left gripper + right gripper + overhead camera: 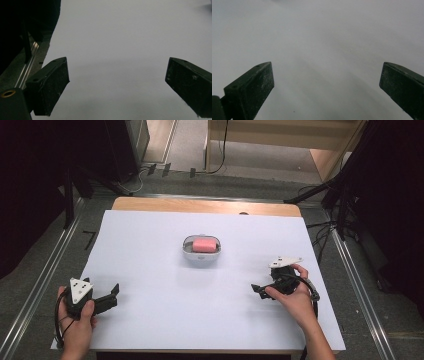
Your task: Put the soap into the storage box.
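Note:
A pink block (pixel 205 245) lies in a small white oval dish (pixel 189 251) at the middle of the white sheet (pixel 165 315) that covers the table. My left gripper (pixel 113 296) rests near the front left corner, held in a hand, with its jaws pointing right. In the left gripper view (pixel 117 82) the jaws stand wide apart over bare white sheet, so it is open. My right gripper (pixel 257 291) sits at the front right and points left. The right gripper view (pixel 327 87) shows it open too, with nothing between the jaws. Both grippers are well short of the dish.
A strip of wooden tabletop (pixel 205 206) shows beyond the sheet's far edge. Metal rails (pixel 45 270) run along the floor on both sides of the table. Dark stands and cables (pixel 330 227) crowd the far right.

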Demonstrator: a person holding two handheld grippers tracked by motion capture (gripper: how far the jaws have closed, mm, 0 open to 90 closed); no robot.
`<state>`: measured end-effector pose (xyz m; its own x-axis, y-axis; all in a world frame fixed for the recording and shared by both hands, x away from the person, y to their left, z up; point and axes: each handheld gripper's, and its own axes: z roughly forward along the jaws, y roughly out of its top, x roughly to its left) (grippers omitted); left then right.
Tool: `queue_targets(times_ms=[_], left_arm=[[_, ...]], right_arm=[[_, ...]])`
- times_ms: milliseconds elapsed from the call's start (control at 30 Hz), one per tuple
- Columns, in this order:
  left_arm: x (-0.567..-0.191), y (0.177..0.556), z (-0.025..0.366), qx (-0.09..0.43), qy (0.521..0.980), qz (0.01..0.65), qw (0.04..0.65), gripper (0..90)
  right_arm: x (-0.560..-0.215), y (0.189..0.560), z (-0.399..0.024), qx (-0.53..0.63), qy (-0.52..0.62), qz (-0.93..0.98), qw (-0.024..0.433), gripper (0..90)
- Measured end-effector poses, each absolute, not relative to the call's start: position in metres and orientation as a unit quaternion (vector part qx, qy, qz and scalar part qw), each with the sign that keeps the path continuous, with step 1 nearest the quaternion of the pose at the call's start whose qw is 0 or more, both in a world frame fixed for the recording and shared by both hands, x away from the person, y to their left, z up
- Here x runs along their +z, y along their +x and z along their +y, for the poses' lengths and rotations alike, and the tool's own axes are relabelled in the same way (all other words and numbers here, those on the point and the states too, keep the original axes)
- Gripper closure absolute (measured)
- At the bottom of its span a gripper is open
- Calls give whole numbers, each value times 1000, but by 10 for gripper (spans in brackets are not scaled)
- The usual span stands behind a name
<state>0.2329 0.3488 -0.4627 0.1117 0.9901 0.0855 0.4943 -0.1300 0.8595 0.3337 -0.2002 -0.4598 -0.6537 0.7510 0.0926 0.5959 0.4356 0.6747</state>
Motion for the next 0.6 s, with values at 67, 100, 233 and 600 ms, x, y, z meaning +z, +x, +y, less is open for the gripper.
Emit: queue_targets(times_ms=[67,100,233,600], left_arm=[[-463,233,349,359,660,562,345,56],[-463,233,349,359,660,562,345,56],[-463,233,349,359,660,562,345,56],[-463,233,348,360,660,561,345,61]], right_arm=[[-462,331,-203,352,404,837,112,0],[-463,329,-205,353,405,836,114,0],[-466,324,-211,359,411,830,116,0],[-472,309,-228,375,426,813,129,1]])
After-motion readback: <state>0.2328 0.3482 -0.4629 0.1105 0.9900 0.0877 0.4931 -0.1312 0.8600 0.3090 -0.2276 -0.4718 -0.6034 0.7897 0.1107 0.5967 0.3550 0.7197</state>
